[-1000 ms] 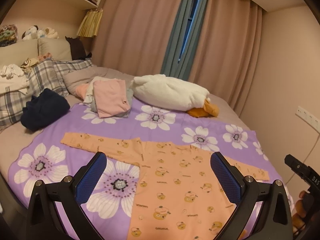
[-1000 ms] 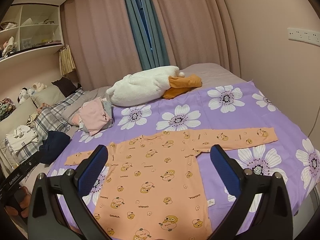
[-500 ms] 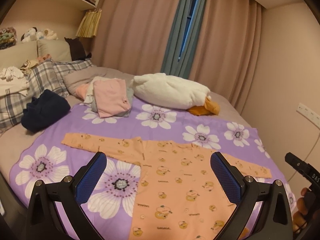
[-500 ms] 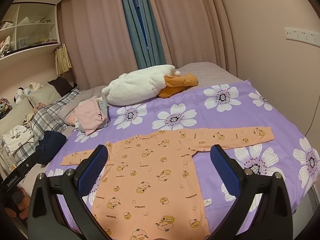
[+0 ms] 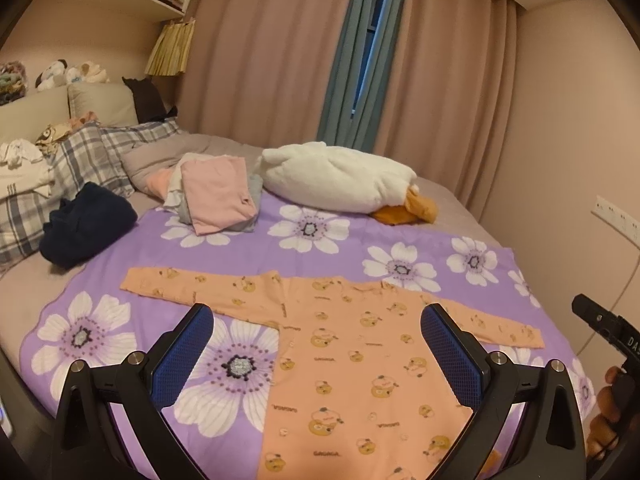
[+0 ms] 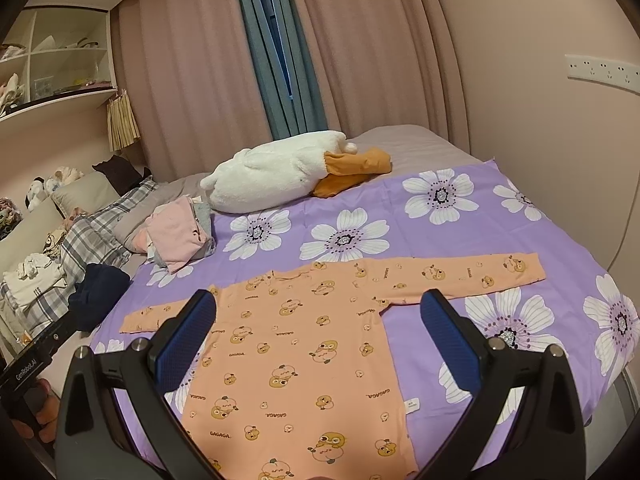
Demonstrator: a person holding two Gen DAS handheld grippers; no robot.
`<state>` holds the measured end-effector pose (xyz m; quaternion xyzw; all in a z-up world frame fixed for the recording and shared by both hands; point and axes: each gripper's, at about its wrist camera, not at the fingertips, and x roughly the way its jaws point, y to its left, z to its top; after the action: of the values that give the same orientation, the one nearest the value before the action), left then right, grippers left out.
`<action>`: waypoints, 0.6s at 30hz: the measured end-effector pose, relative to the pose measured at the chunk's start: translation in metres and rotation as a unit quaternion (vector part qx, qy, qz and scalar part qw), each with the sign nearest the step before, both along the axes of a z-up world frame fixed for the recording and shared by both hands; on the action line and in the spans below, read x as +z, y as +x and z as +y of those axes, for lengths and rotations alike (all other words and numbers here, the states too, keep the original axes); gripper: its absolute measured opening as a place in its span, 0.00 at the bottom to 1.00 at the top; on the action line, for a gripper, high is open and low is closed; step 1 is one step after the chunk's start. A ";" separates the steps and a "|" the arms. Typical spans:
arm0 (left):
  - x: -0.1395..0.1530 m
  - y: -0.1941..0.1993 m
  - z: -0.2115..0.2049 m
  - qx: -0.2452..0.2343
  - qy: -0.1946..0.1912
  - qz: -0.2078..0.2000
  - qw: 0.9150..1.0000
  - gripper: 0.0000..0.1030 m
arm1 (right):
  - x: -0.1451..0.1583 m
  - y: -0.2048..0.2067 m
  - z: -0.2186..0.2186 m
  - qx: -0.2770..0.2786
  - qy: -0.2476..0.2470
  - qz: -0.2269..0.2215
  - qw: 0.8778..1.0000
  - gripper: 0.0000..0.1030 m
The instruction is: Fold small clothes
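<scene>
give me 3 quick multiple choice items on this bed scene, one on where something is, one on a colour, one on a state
1. Where does the pink folded pile lie?
A. beside the white plush
B. on the orange top
C. on the shelf

2. What colour is the flowered sheet?
A. green
B. purple
C. grey

3. How does the orange top lie?
A. rolled up
B. folded in half
C. flat, both sleeves out

Key: 1 A, the pile sits on the bed next to the plush, beyond the top. 2 B, purple with white flowers. 3 C, it is spread flat, a sleeve out to each side, and both hand-held grippers, left and right, are open above it.
</scene>
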<state>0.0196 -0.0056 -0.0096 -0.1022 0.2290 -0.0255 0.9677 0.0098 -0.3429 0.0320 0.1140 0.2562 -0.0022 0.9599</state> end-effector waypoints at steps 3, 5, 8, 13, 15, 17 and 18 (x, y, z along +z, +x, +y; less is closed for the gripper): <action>-0.001 0.000 -0.001 0.002 0.003 0.001 1.000 0.99 | 0.000 0.001 -0.001 0.001 0.000 0.001 1.000 0.99; -0.001 0.001 -0.002 0.002 0.004 0.001 1.000 0.99 | 0.000 0.001 0.000 0.000 0.001 0.002 1.000 0.99; -0.002 0.000 -0.002 -0.001 0.004 0.001 1.000 0.99 | -0.001 0.002 -0.001 0.001 0.000 0.004 1.000 0.99; -0.002 0.000 -0.003 -0.004 0.007 0.001 1.000 0.99 | 0.000 0.002 -0.002 -0.002 0.000 0.003 1.000 0.99; -0.001 -0.001 -0.004 -0.004 0.007 0.000 1.000 0.99 | -0.001 0.001 -0.002 -0.002 0.001 0.002 1.000 0.99; -0.001 -0.001 -0.004 -0.006 0.007 0.001 1.000 0.99 | -0.001 0.001 -0.003 -0.003 0.000 0.001 1.000 0.99; -0.001 0.000 -0.004 -0.007 0.007 0.003 1.000 0.99 | -0.001 0.001 -0.003 -0.004 -0.001 0.001 1.000 0.99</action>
<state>0.0194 -0.0096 -0.0109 -0.0942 0.2326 -0.0302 0.9675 0.0107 -0.3458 0.0307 0.1144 0.2563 -0.0063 0.9598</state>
